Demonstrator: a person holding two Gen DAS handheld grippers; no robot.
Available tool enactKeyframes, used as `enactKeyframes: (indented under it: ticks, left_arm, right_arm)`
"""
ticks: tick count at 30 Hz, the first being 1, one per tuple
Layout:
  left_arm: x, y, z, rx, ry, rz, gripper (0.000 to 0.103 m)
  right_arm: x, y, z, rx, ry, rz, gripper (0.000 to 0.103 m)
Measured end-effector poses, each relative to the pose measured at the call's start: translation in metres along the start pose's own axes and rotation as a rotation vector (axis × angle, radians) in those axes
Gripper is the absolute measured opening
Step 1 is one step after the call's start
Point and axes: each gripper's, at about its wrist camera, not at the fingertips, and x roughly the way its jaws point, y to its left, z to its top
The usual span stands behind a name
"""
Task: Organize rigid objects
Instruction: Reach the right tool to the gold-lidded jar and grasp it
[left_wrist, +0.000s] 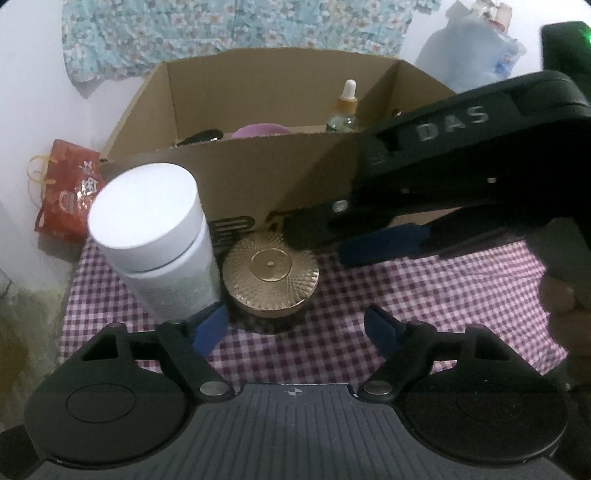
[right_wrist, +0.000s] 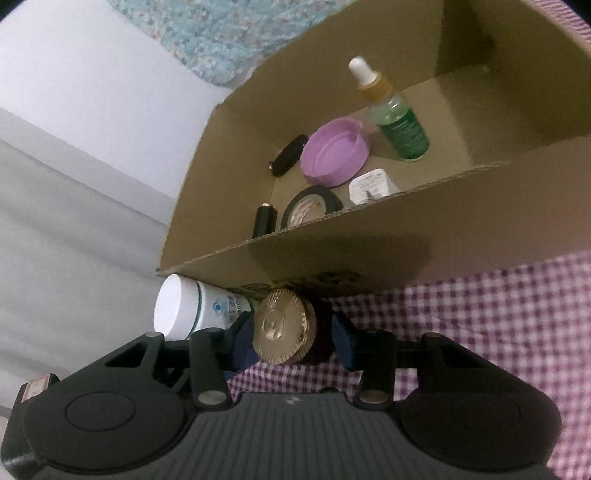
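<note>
Left gripper (left_wrist: 295, 325): jaws are being held wide; nothing is being gripped. Its left fingertip (left_wrist: 210, 328) is being seen at the base of the white canister (left_wrist: 162, 236); contact cannot be judged.
Right gripper (right_wrist: 291, 343): jaws are being held partly open around the gold-lidded jar (right_wrist: 284, 328); whether the pads are pressing cannot be told.
Gold-lidded jar (left_wrist: 271, 275): is being kept on the checked cloth (left_wrist: 424, 295), just beside the canister and against the cardboard box (left_wrist: 258, 173); its dark body is being mostly hidden.
Box contents: dropper bottle (right_wrist: 395, 114), purple lid (right_wrist: 334, 153), black tape roll (right_wrist: 310, 206), white item (right_wrist: 371, 186) partly cut off by the wall.
Box print: is being hidden by the jar.
</note>
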Motion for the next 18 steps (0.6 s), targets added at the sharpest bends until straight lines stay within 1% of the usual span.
enactKeyframes:
  ticks: [5,9,16,18]
  left_arm:
    - [0.003,-0.002,0.003,0.008,-0.015,0.003,0.08]
    - [0.001,-0.004,0.004,0.024,-0.023,-0.003,0.08]
    - [0.001,-0.019,0.006,0.086,-0.026,-0.041,0.08]
    - [0.002,-0.025,0.007,0.097,-0.025,-0.062,0.08]
  right_arm:
    - [0.017,0.001,0.003,0.0,0.03,0.018,0.048]
    - [0.019,0.001,0.002,0.003,0.038,0.012,0.048]
    - [0.003,-0.01,-0.002,0.034,0.031,0.001,0.048]
    - [-0.003,-0.015,-0.004,0.044,0.025,-0.01,0.048]
